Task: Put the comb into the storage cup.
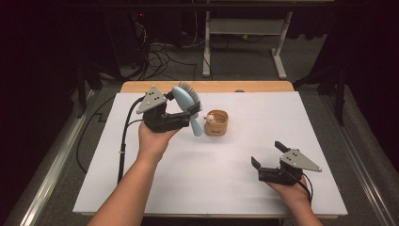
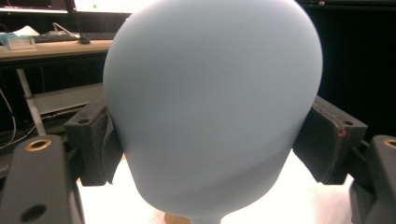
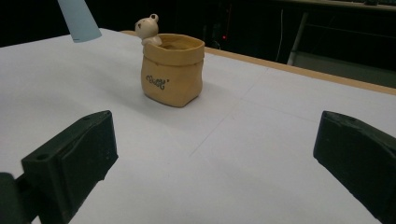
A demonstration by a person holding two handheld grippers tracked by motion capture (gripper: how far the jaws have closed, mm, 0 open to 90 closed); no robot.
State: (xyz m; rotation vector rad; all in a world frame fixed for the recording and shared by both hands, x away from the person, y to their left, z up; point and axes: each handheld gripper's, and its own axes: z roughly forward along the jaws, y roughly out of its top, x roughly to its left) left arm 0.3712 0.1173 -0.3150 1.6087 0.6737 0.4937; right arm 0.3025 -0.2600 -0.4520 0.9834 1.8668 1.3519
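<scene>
Clamped between the jaws of the left gripper (image 1: 186, 113), a pale blue hairbrush (image 1: 187, 101) is held above the white table (image 1: 244, 188), its bristles turned away from the person and its handle pointing down toward the tabletop. In the left gripper view the smooth back of the brush head (image 2: 212, 107) is seen pressed on both sides by the black pads — the jaws stand fairly wide apart, since the head itself is broad. Just to the right of the handle's tip a small tan pot (image 1: 216, 123) is placed upright on the table, shaped like a folded sack with a little bear figure (image 1: 211, 117) perched at its rim; handle and pot are near each other but apart. In the right gripper view the same pot (image 3: 172, 70) is seen ahead, with dark lettering on its front, and the blue handle end (image 3: 79, 21) hangs at the upper left. The right gripper (image 1: 266, 157) is held low over the near right part of the table, well apart from the pot — its jaws are spread wide and nothing is held between them.
</scene>
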